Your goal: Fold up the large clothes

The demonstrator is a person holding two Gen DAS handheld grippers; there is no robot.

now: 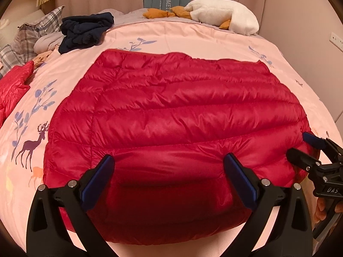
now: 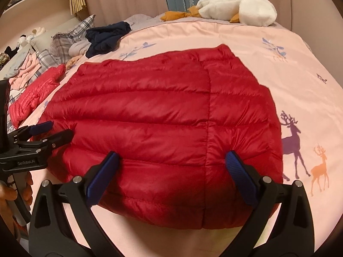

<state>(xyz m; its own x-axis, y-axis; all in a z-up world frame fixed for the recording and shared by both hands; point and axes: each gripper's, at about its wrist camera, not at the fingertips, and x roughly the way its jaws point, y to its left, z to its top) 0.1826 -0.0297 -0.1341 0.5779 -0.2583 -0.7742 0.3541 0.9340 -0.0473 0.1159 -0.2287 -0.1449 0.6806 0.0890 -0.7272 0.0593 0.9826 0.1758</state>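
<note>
A red quilted down jacket [image 1: 171,115] lies flat and folded on a pink duvet cover [image 1: 214,36] printed with deer and blue twigs. It takes the middle of the bed, with its near edge close to both cameras.

The left gripper [image 1: 169,162] points forward over the near edge of the jacket, low above the cloth. Its two fingers with blue pads [image 1: 97,180] stand wide apart and hold nothing between them; the puffy fabric shows between them. In the right wrist view this same gripper enters from the left side, lying almost level, and a hand [image 2: 12,192] holds its handle from below.

The right gripper [image 2: 172,162] has the same pose over the right part of the near edge, spread wide and empty, with the jacket's vertical seam between its fingers. In the left wrist view it comes in from the right side beside the jacket's corner.

Farther on the bed lie a dark navy garment [image 1: 85,32], plaid pillows [image 1: 32,34], a second red garment [image 1: 12,85] at the left edge, and a white plush goose [image 1: 225,12].
</note>
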